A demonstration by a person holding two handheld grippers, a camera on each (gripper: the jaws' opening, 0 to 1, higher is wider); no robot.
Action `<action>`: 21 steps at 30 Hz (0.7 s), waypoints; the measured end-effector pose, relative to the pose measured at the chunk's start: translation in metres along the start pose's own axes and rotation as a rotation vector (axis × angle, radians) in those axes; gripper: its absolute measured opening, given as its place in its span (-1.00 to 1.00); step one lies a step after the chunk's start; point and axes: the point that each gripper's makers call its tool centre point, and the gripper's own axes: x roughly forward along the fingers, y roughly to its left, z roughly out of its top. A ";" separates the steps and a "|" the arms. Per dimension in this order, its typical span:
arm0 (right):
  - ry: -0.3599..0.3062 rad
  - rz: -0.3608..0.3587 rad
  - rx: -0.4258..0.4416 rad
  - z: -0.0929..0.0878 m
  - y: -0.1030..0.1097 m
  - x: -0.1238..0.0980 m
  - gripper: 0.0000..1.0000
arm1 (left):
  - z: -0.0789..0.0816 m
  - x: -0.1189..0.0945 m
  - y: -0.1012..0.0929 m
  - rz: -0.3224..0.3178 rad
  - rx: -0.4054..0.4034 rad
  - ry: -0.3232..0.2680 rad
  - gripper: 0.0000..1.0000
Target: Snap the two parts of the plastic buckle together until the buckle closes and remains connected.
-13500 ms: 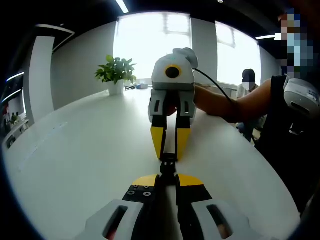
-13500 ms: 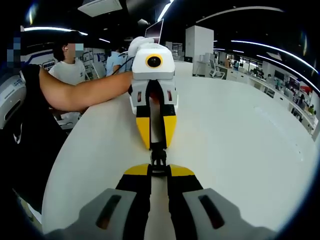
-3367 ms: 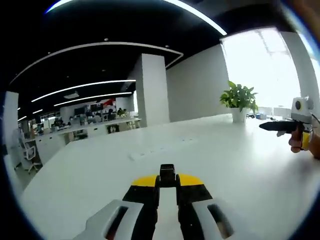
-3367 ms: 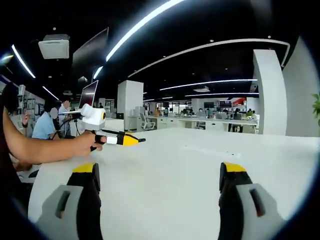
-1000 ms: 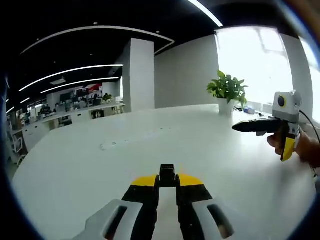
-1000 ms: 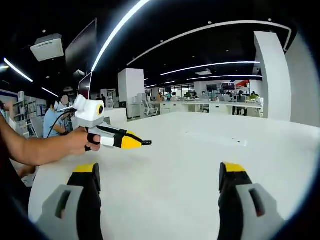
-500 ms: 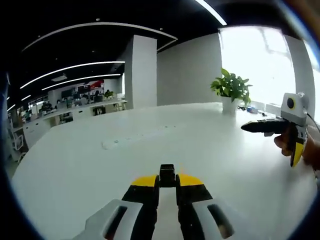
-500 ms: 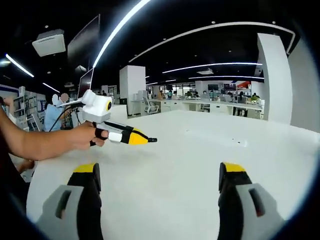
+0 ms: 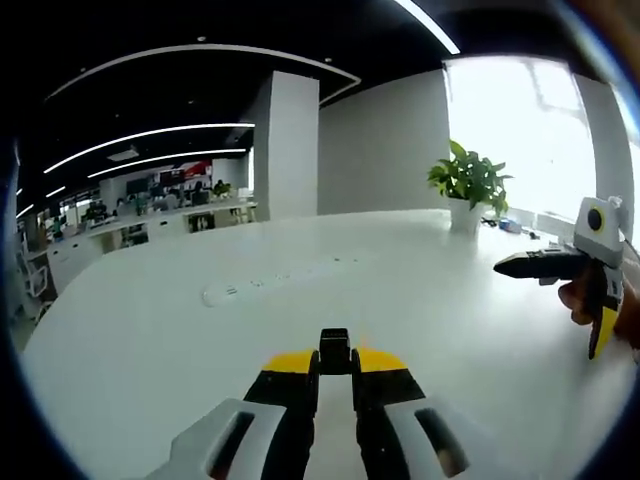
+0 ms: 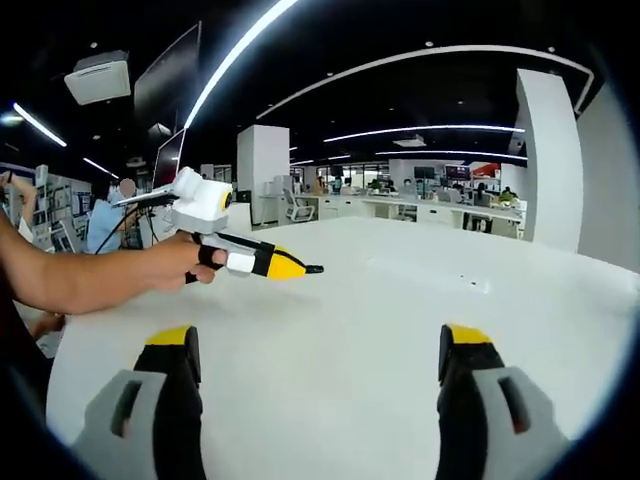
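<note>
White tabletop (image 9: 180, 340) lies under both grippers, wide and bare, inside a big open office.

Nearest in the left gripper view, the left gripper (image 9: 334, 362) has its jaws pressed together on a small black buckle piece (image 9: 334, 350), which sticks out just past the yellow tips. In the right gripper view, the right gripper (image 10: 318, 352) has its two jaws wide apart and nothing between them. I cannot tell if the black piece is the whole joined buckle or only one half; it is too small to judge, and I do not see any other buckle part on the table.

A little farther, each gripper appears in the other view, held in a hand (image 10: 178, 266) above the table, well apart from its partner. Beyond them stand a potted plant (image 9: 470, 182) near a bright window, a white pillar (image 9: 284, 150) and distant desks.

The risk, in my judgement: if the halves are not fully latched, the part outside the jaws could drop off. A loosening of the narrow pinch could also let the whole piece fall.
</note>
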 end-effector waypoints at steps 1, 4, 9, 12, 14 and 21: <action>0.001 -0.002 -0.004 0.000 -0.001 0.000 0.98 | 0.000 0.001 0.001 0.001 -0.001 0.002 -0.79; 0.003 -0.013 -0.005 -0.002 -0.003 0.000 0.97 | 0.000 0.003 0.000 -0.008 -0.005 0.006 -0.79; 0.000 -0.017 -0.007 -0.002 -0.004 -0.001 0.96 | -0.002 0.014 -0.008 -0.052 0.046 0.027 -0.79; 0.001 -0.024 -0.003 -0.004 -0.005 -0.002 0.95 | 0.003 0.031 0.035 -0.042 0.038 0.032 -0.79; 0.007 -0.019 -0.001 -0.005 -0.004 -0.001 0.93 | -0.004 0.022 0.007 0.031 0.002 0.020 -0.79; 0.000 -0.021 -0.002 -0.005 -0.006 -0.002 0.95 | 0.001 0.035 -0.003 -0.017 0.017 0.027 -0.78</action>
